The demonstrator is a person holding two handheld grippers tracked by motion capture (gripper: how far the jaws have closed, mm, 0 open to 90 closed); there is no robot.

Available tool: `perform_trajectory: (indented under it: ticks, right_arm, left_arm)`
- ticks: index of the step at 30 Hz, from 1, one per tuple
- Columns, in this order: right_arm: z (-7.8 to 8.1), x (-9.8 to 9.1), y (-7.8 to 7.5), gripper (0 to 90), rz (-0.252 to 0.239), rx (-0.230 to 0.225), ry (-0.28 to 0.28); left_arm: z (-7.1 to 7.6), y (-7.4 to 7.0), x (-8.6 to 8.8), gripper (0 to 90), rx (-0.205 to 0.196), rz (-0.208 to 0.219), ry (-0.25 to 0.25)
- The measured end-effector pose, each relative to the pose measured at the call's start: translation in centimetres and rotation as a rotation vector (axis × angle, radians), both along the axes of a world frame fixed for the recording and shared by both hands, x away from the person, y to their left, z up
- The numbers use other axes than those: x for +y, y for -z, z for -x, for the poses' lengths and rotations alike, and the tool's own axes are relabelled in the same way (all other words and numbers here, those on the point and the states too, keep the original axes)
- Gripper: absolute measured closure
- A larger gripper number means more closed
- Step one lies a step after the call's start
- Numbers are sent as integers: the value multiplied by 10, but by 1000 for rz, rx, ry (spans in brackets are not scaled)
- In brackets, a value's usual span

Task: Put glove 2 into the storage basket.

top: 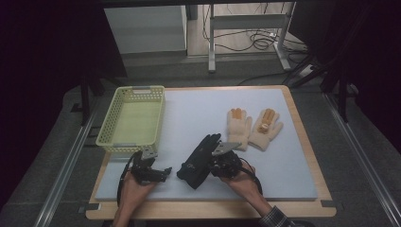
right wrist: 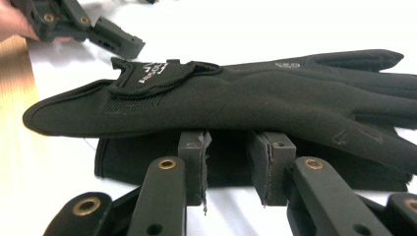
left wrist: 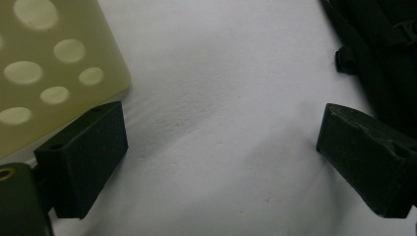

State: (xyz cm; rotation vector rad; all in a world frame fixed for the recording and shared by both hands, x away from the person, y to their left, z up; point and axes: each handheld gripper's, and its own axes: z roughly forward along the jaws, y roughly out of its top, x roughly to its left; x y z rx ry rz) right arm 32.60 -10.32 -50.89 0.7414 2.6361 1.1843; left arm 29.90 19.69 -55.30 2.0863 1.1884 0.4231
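Two black gloves (top: 198, 163) lie stacked near the front of the white mat (top: 198, 109). In the right gripper view the upper glove (right wrist: 255, 98) rests over the lower one (right wrist: 123, 162). My right gripper (right wrist: 231, 145) points level at their edge. Its jaws stand a narrow gap apart with their tips under the upper glove's rim, and the pads press on nothing I can see. My left gripper (left wrist: 221, 147) rests wide open on the mat, between the basket's corner (left wrist: 49, 73) and a black glove (left wrist: 383, 59). In the high view it (top: 163, 172) sits just left of the gloves.
A yellow-green perforated basket (top: 108, 137) stands at the mat's back left. Two cream gloves (top: 239, 125) (top: 265, 128) with orange fingertips lie flat right of centre. A wooden table edge (top: 302, 127) frames the mat. A hand (right wrist: 12, 24) holds the left gripper (right wrist: 123, 44).
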Motion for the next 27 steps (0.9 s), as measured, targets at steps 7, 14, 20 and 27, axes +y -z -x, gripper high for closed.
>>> perform_trajectory:
  ticks: [7,14,20,27]
  right_arm:
    - [-4,11,9,680,20,12,-11]
    - [8,-24,5,606,31,5,18]
    - [7,-77,11,509,12,1,126]
    - [4,-125,20,403,25,-43,253]
  left_arm:
    - [0,0,0,54,0,0,0]
    - [0,0,0,54,2,-6,3]
    - [0,0,0,57,5,-2,-2]
    - [1,-1,1,75,4,6,-11]
